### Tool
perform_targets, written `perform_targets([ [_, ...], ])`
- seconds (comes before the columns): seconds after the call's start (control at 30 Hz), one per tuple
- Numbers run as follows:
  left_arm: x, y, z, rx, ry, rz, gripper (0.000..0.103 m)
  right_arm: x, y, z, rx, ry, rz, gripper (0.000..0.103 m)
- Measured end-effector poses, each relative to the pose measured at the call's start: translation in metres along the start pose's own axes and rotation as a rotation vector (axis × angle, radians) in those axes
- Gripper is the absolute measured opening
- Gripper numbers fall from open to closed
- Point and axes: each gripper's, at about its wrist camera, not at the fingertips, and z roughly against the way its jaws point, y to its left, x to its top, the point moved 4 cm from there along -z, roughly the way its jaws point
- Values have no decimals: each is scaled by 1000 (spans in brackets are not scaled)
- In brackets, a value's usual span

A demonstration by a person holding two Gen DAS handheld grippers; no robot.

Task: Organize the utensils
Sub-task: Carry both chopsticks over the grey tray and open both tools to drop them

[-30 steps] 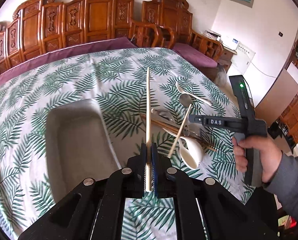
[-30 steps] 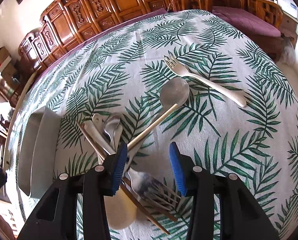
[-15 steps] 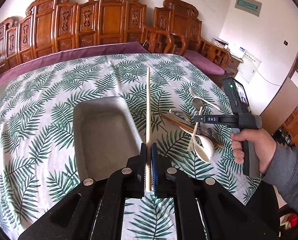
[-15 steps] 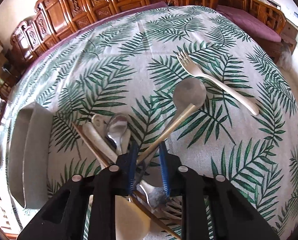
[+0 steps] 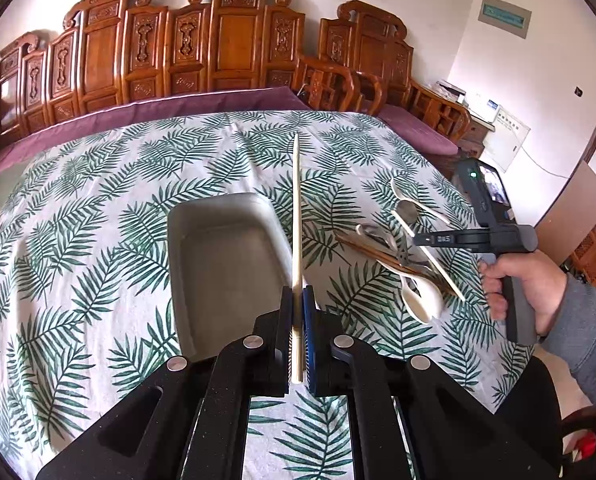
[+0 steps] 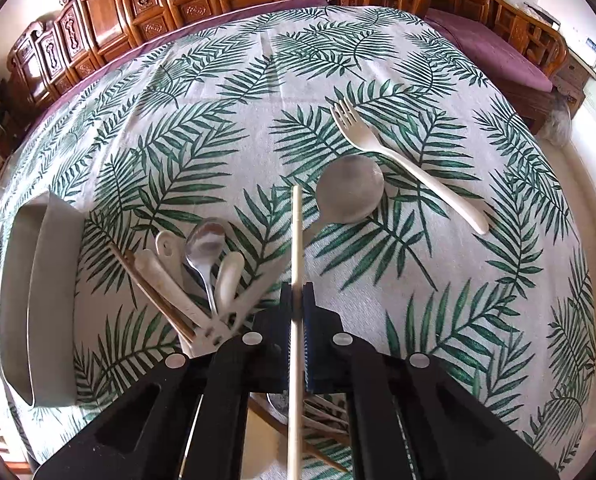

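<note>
Left claw (image 5: 297, 332): pads pressed together on a pale chopstick (image 5: 297, 216), which points forward, its shaft crossing above the right rim of the grey tray (image 5: 222, 276). The tray sits on the leaf-print worktop (image 5: 98, 200).

Right claw (image 6: 297, 312): pads pinching a second pale stick (image 6: 296, 248), which points forward and also runs back under the claw. Its tip shows just left of the grey spoon bowl (image 6: 350, 188); whether they are joined cannot be told.

Left of this claw lies the utensil pile (image 6: 202, 272): white spoons, a metal spoon, brown chopsticks, overlapping. A white fork (image 6: 402, 160) lies beyond the grey bowl, just beside it. The tray stands left of the pile, apart from it.

Carved wooden chairs (image 5: 218, 48) line the far side.
</note>
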Motion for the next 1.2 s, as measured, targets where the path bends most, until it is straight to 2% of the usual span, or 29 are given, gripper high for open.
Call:
perform_targets([
  [0.17, -6, 16, -7, 36, 7, 19, 4, -1, 2, 11, 11, -22, 12, 6],
  [0.33, -9, 28, -10, 72, 11, 44, 4, 3, 27, 41, 48, -87, 84, 6],
  [0.5, -11, 39, -19, 100, 26, 65, 4, 6, 65, 73, 117, -138, 152, 6],
  [0.77, -6, 48, -29, 104, 38, 83, 7, 12, 137, 108, 247, -187, 241, 6],
  [0.83, -5, 50, -28, 99, 35, 92, 17, 11, 151, 111, 269, -190, 255, 6],
  [1.1, -5, 60, -3, 117, -3, 117, 19, 8, 210, 104, 339, -175, 298, 6],
  [1.2, -5, 69, 9, 139, -21, 124, 24, 7, 225, 92, 351, -156, 300, 6],
])
